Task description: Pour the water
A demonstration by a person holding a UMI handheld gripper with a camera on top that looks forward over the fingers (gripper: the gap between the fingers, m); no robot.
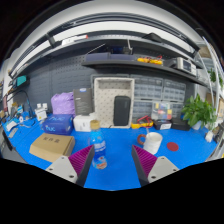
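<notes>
1. Progress: the task appears to be at its outset. The water bottle (98, 146), clear with an orange cap and a blue label, stands upright on the blue worktop (120, 165). Nothing visible indicates any pouring has taken place.

2. Receiving vessel: a white cup (152, 142) stands upright on the worktop to the right of the bottle, apart from it. Its contents cannot be seen.

3. Remaining work, as a judgement: grasp the bottle, carry it to the cup, tip it. Whether the cap needs removing cannot be told.

4. Jaws: the gripper (112, 166) is spread wide and holds nothing. The bottle stands just ahead of the left finger, towards its inner side, without evident contact; the cup stands just beyond the right finger.

5. Surroundings: a cardboard box (51, 147) lies near left; a purple bag (64, 102) sits farther back; a potted plant (199, 109) stands far right.
</notes>
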